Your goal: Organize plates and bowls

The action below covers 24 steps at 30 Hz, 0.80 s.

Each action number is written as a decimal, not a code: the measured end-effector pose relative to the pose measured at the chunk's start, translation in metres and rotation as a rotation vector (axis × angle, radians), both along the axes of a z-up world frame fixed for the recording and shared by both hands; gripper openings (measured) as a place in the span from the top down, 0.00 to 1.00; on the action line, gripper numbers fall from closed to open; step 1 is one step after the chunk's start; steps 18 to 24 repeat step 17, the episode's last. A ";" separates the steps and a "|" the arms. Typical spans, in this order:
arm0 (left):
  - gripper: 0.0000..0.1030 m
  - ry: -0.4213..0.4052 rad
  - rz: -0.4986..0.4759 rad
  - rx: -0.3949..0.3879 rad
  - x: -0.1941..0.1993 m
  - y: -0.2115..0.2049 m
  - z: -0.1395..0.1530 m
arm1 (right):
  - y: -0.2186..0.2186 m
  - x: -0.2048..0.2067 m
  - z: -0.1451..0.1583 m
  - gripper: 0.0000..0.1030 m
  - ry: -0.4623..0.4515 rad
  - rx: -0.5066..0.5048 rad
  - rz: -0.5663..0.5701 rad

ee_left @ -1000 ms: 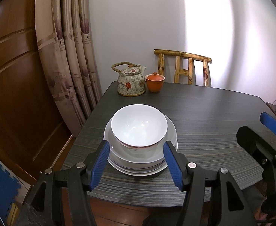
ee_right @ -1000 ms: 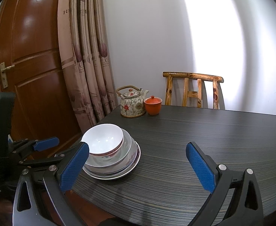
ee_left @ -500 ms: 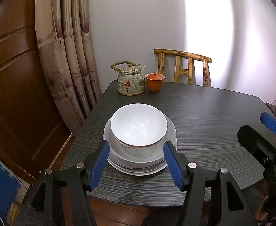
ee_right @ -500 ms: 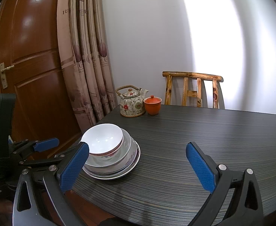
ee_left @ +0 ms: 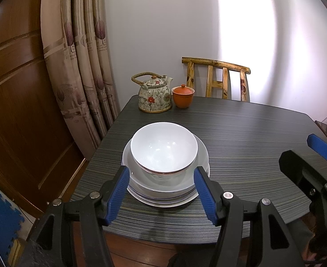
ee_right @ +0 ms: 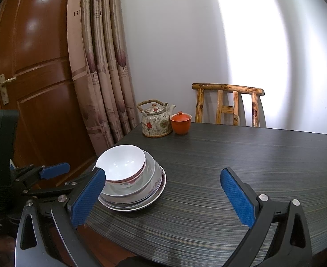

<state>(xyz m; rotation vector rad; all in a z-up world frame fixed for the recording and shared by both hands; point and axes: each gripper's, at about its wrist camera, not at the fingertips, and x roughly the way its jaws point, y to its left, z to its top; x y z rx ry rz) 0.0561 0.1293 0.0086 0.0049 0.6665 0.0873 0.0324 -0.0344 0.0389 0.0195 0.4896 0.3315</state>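
Observation:
A white bowl (ee_left: 163, 146) sits on top of a stack of a larger bowl and plates (ee_left: 168, 191) near the left front corner of the dark table (ee_left: 241, 138). The stack also shows in the right wrist view (ee_right: 139, 189), with the top bowl (ee_right: 121, 164) tilted slightly. My left gripper (ee_left: 161, 193) is open and empty, just in front of the stack, short of the table's front edge. My right gripper (ee_right: 161, 198) is open and empty, to the right of the stack over the table's front edge.
A floral teapot (ee_left: 155, 96) and an orange lidded cup (ee_left: 183, 96) stand at the table's far left corner. A wooden chair (ee_left: 217, 82) is behind the table. A curtain (ee_left: 81, 55) and a wooden door (ee_right: 36, 77) are to the left.
Almost nothing has changed. Both grippers stay open, and the stack has not moved.

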 end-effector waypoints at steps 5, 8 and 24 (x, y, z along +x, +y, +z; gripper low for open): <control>0.36 -0.004 0.013 0.033 0.001 -0.001 -0.004 | 0.001 0.002 -0.001 0.01 0.006 -0.001 0.004; 0.36 -0.027 0.033 0.055 0.000 0.000 -0.004 | 0.002 0.003 -0.002 0.01 0.015 0.001 0.005; 0.36 -0.013 0.053 0.049 0.003 0.005 -0.007 | 0.004 0.006 -0.007 0.01 0.032 0.004 0.011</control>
